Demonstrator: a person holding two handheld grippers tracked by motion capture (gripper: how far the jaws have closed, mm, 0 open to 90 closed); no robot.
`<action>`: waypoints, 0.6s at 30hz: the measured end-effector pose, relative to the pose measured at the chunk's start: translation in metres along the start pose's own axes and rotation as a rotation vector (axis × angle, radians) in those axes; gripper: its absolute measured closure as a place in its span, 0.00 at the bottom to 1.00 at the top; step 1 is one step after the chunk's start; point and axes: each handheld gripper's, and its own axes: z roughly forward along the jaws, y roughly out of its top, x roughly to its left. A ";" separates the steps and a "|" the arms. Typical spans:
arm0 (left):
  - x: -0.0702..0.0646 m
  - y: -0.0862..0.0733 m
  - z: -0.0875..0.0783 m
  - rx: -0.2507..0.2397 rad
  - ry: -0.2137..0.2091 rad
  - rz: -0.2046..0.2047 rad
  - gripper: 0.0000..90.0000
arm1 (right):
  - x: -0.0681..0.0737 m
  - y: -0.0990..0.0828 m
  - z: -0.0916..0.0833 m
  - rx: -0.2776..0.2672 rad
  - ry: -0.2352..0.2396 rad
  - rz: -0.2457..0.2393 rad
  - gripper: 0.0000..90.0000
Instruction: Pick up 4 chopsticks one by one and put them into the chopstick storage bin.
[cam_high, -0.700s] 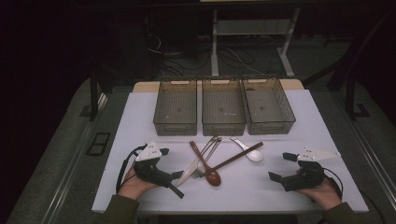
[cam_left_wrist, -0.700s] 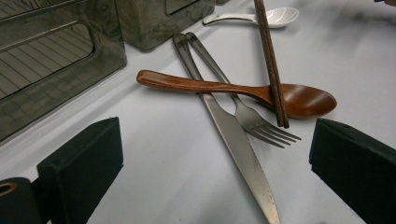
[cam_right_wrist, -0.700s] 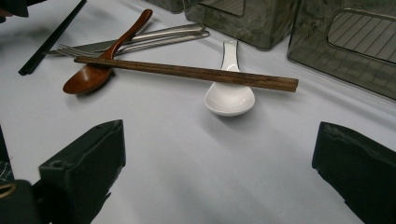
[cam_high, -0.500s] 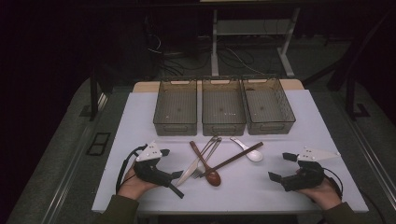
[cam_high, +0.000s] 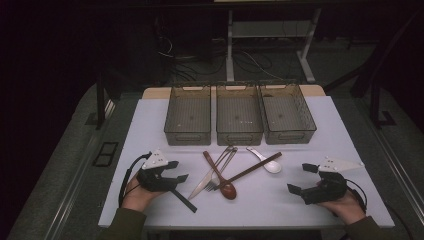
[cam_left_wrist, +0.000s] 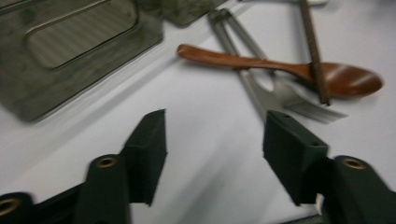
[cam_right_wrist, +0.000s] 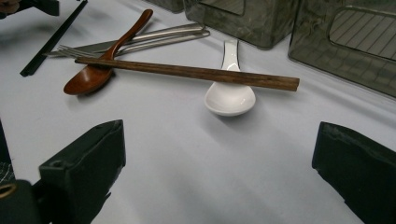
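High view first: a heap of cutlery lies mid-table on the white table (cam_high: 150, 125), just in front of three clear bins (cam_high: 239, 114) standing in a row. The left gripper (cam_high: 176, 177) sits just left of the heap, jaws spread with nothing between them, and a black chopstick (cam_high: 182, 200) lies on the table beside it. Over on the far side, the right gripper (cam_high: 300, 179) rests well apart from the heap, jaws wide and empty too. In the left gripper view, the wooden spoon (cam_left_wrist: 289, 70) lies across the fork (cam_left_wrist: 275, 93), and the brown chopstick (cam_left_wrist: 314, 51) crosses over the spoon's bowl, so the pieces overlap. The right gripper view has the brown chopstick resting on the white ceramic spoon (cam_right_wrist: 229, 95), nearest to those jaws, with the metal handles (cam_right_wrist: 159, 36) tucked behind the wooden spoon.
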 end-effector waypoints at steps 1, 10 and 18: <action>0.003 -0.001 -0.001 -0.001 0.011 -0.005 0.48 | 0.000 0.000 0.000 -0.001 -0.001 -0.001 0.03; 0.031 -0.008 -0.009 0.058 0.142 -0.071 0.78 | 0.001 0.000 0.002 0.013 -0.002 -0.001 0.03; 0.054 -0.019 -0.017 0.112 0.209 -0.134 0.98 | 0.000 0.000 0.002 0.015 -0.001 0.003 0.03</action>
